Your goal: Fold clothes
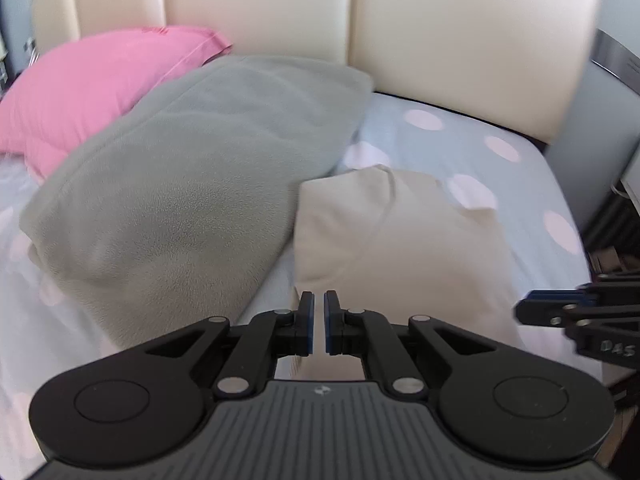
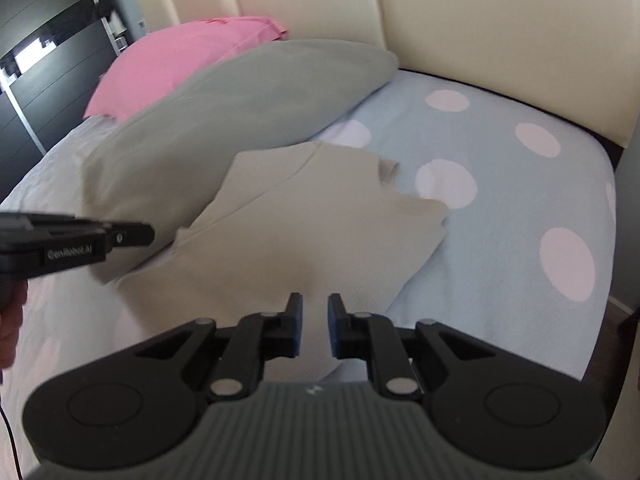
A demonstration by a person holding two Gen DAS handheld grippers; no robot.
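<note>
A beige garment (image 1: 384, 232) lies partly folded on the dotted light-blue bed sheet (image 1: 520, 184); it also shows in the right wrist view (image 2: 304, 224). My left gripper (image 1: 319, 320) hovers over the garment's near edge with its jaws almost together and nothing visible between them. My right gripper (image 2: 315, 326) hovers over the garment's near part, its jaws a small gap apart and empty. Each gripper shows at the edge of the other's view: the right one (image 1: 576, 316) and the left one (image 2: 80, 240).
A grey pillow (image 1: 192, 184) lies left of the garment and touches it. A pink pillow (image 1: 92, 88) lies behind it. A cream padded headboard (image 1: 460, 20) stands at the back. The bed's right edge drops to the floor (image 2: 624, 320). A dark dresser (image 2: 40, 60) stands at the left.
</note>
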